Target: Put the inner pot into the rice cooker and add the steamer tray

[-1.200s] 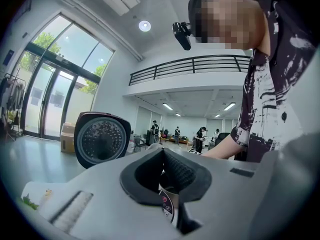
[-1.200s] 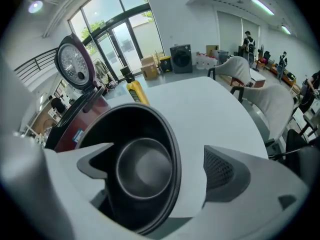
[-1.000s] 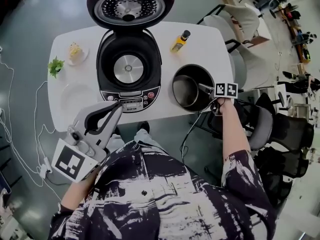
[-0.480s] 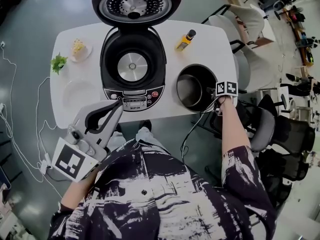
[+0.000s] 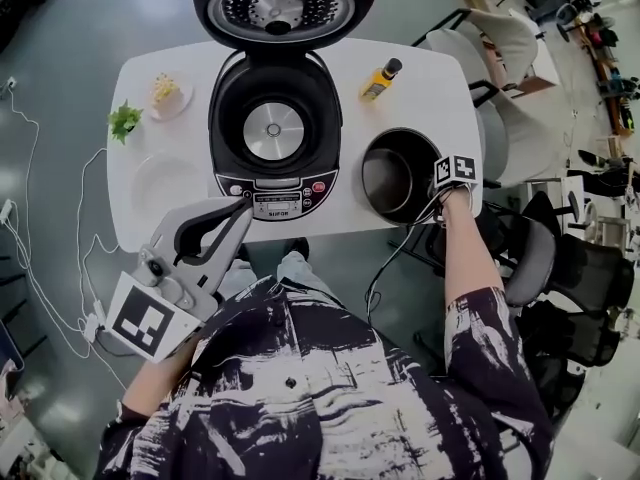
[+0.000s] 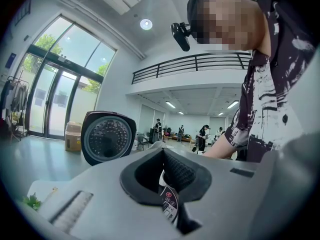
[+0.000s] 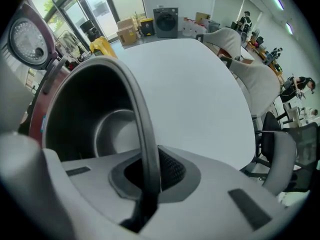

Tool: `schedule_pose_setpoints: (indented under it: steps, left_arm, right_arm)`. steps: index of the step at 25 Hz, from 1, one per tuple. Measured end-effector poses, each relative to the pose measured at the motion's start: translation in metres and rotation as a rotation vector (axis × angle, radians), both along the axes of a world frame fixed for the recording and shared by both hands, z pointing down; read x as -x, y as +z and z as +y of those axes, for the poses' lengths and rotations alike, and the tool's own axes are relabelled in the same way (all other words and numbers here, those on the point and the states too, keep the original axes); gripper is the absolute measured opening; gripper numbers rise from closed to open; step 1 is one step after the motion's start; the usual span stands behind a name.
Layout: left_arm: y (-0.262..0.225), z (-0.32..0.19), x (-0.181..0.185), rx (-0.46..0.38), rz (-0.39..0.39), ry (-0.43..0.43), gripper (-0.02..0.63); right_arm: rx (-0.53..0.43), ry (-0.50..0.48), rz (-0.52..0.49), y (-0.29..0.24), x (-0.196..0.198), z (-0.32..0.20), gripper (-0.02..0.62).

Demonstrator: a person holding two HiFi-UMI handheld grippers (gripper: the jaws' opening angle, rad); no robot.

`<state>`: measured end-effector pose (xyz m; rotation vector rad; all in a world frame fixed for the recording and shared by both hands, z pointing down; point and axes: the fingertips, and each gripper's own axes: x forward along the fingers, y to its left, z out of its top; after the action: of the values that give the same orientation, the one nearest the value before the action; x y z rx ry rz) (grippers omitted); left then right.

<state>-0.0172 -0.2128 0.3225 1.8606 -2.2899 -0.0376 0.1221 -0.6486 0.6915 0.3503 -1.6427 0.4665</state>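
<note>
Clamping the rim of the inner pot [image 5: 392, 176], which sits on the desk [image 5: 425, 88] directly beneath it, the right claw [image 5: 437, 186] has just closed. The left claw [image 5: 238, 214] hangs shut and empty, with the open rice cooker [image 5: 272, 128] just ahead. Gripped on one side only, the pot could tip and slip when lifted.

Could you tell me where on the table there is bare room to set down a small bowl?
The clearest patch is the table's far right corner, bordered by the bottle and the inner pot. The left side is crowded: a small dish, a green sprig and a white round piece fill it. The rice cooker takes the middle.
</note>
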Motion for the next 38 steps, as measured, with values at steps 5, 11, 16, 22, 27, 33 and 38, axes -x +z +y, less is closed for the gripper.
schedule_pose_setpoints:
  steps: [5, 11, 16, 22, 27, 33, 38]
  left_arm:
    - [0.001, 0.004, 0.002, 0.002, 0.004, -0.003, 0.005]
    - [-0.002, 0.004, 0.000, -0.005, 0.000, 0.013, 0.005]
    - [-0.007, 0.005, 0.002, -0.025, -0.016, 0.027, 0.005]
    - [-0.015, 0.006, 0.002, -0.085, -0.021, 0.061, 0.005]
    - [-0.024, 0.015, 0.006, -0.146, -0.008, 0.070, 0.005]
    - [-0.026, 0.042, 0.017, -0.186, 0.006, 0.047, 0.005]
    - [-0.029, 0.070, 0.027, -0.199, 0.001, 0.008, 0.005]
  right_arm:
    - [0.032, 0.052, -0.027, -0.002, -0.006, 0.002, -0.002]
    - [0.058, 0.119, -0.058, -0.010, -0.019, -0.001, 0.000]
    - [0.067, 0.151, -0.145, -0.038, -0.016, -0.010, 0.000]
    - [0.079, 0.092, -0.297, -0.124, 0.015, -0.007, 0.000]
    - [0.082, -0.034, -0.419, -0.216, 0.066, 0.025, 0.002]
    - [0.118, -0.191, -0.492, -0.275, 0.147, 0.100, 0.002]
    - [0.174, -0.267, -0.509, -0.270, 0.214, 0.171, 0.002]
